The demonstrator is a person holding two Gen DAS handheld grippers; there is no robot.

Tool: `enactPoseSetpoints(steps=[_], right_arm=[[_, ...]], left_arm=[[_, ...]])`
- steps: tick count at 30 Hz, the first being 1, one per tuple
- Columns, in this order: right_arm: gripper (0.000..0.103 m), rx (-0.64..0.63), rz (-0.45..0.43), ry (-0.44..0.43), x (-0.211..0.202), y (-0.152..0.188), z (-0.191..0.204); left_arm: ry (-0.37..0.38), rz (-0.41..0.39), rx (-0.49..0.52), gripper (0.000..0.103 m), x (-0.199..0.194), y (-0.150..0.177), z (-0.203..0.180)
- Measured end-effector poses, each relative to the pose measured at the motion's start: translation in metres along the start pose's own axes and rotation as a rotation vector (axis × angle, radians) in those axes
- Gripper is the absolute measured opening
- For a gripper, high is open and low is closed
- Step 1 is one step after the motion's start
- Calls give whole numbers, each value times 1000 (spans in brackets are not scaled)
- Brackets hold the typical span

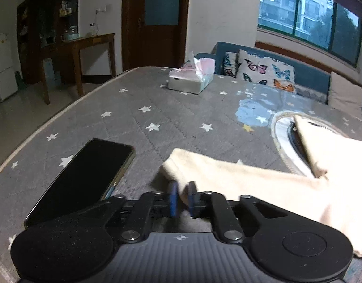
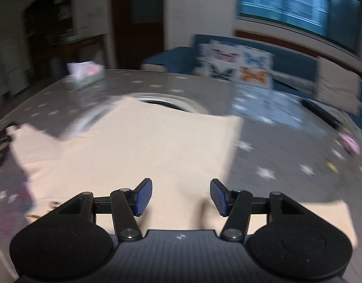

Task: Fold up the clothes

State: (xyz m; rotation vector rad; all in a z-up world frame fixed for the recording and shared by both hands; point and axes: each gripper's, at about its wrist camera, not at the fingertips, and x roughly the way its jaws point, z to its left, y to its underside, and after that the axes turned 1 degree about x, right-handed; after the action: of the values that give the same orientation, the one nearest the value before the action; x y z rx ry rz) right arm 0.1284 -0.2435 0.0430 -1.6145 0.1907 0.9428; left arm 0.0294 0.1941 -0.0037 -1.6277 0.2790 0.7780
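A cream garment (image 1: 263, 184) lies on the grey star-print cover (image 1: 138, 118). In the left wrist view its sleeve runs left toward my left gripper (image 1: 182, 188), whose blue pads are nearly closed on the sleeve's edge. In the right wrist view, which is motion-blurred, the garment (image 2: 145, 146) is spread flat ahead, partly folded. My right gripper (image 2: 181, 195) is wide open and empty just above the garment's near part.
A black phone (image 1: 84, 179) lies left of my left gripper. A tissue box (image 1: 192, 77) stands at the far side. Butterfly cushions (image 1: 266, 70) and a blue sofa (image 1: 310, 75) sit beyond. The cover's left edge (image 1: 51, 122) drops to the floor.
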Motion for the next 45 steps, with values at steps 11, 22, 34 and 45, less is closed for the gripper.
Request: enactPoseSetpoints(steps=[11,22,34,45], right_arm=[[53,-223,58,-231,50,-26,110],[37,-344,101,-313,85,-21,171],[36,-396,97,-367,64,-6,182],[36,-354,79,-399,24,4,159]], left_arm=[[14,-49,1,3,13,-21,2],[3,-65,64,3,30,-42,-7],[-36,-8,80,3,38,-30,-4],[-66,22,79,11,34,-26,-5]])
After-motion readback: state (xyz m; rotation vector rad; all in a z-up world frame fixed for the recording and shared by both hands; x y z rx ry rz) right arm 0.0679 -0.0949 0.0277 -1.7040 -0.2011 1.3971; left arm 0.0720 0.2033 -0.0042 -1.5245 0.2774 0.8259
